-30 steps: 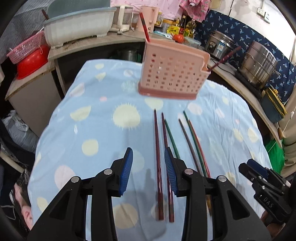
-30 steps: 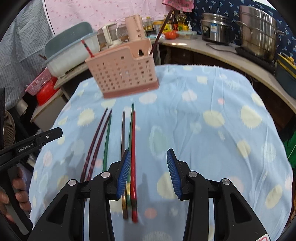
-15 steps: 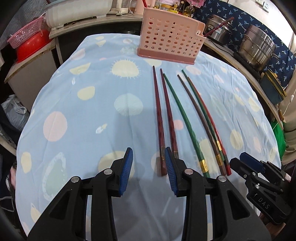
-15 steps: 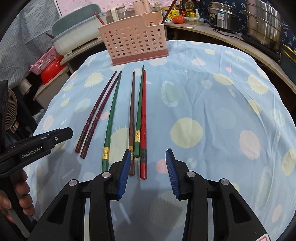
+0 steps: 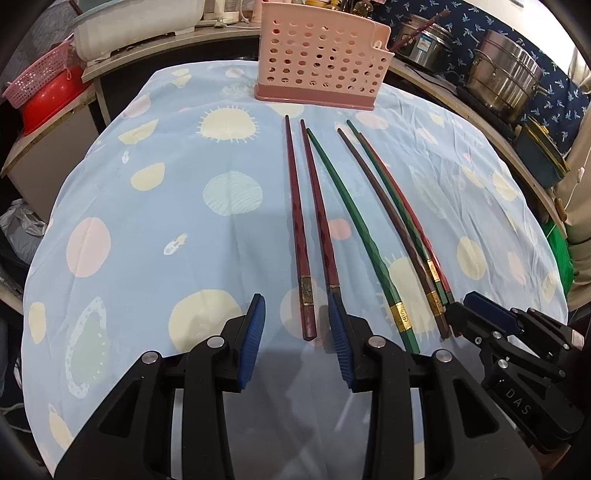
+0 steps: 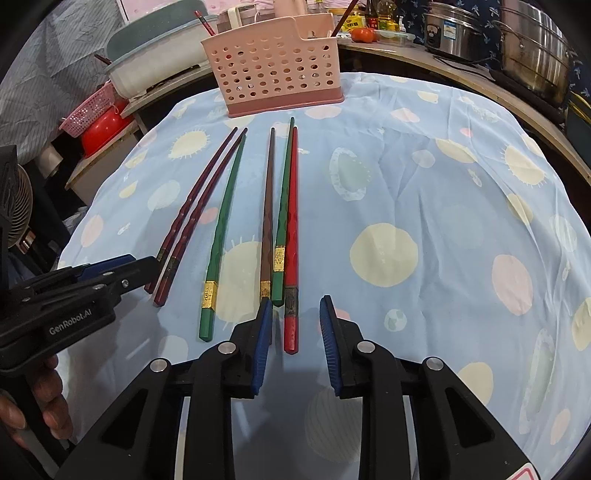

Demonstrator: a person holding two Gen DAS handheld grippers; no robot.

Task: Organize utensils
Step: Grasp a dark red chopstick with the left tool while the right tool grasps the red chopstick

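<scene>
Both my grippers have come down toward the cloth since a second ago, so the chopstick butts that lay ahead of my fingers now sit between them, and the pink basket (image 5: 321, 62) has slid to the far end of the view. My right gripper (image 6: 293, 334) has just been closing: its blue pads stand narrower than before, with the butt of the red chopstick (image 6: 291, 258) lying between them, yet a gap shows on both sides and neither pad presses it. The brown chopstick (image 6: 266, 221) and a green chopstick (image 6: 283, 206) lie just left of my left pad. My left gripper (image 5: 295, 328) stands open around the butt of the leftmost maroon chopstick (image 5: 297, 229); the second maroon chopstick (image 5: 317, 221) runs under my right-hand pad. Another green chopstick (image 5: 354, 225) lies further right of those fingers. All six lie flat on the blue spotted tablecloth (image 5: 147, 229), tips toward the basket.

The basket stands upright far ahead of both sets of fingers; a dark reddish stick (image 5: 417, 31) leans out of its right end. Through its holes I cannot tell what else it holds
</scene>
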